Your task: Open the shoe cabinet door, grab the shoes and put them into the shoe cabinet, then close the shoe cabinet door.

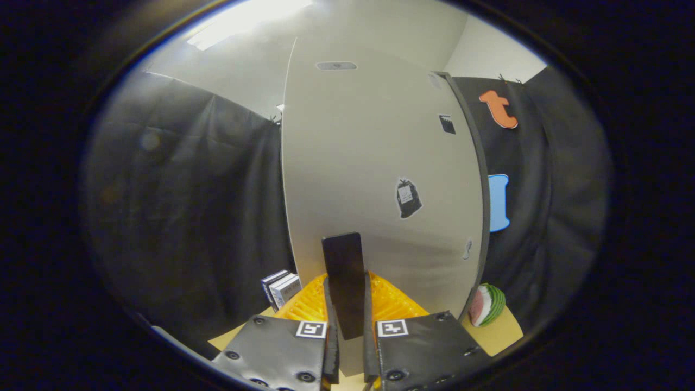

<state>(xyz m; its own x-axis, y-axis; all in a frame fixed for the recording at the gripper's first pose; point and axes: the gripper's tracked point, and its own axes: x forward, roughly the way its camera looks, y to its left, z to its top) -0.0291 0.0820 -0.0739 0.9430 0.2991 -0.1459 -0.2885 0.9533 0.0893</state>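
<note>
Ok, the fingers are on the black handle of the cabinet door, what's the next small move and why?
Probably pull the handle back toward you: the gripper looks shut on it, one finger on each side, and the door seems barely open, so the cabinet is still blocked for shoes.

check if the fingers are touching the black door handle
Touching. The gripper view shows the fingers of the gripper pressed against both sides of the handle, no gap either side.

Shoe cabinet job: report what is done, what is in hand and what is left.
Done: nothing shows as finished. In hand: the tongs are shut on the door's dark handle, and the cabinet door stands right ahead. Whether this is opening or closing cannot be told; no shoes are in sight.
</note>
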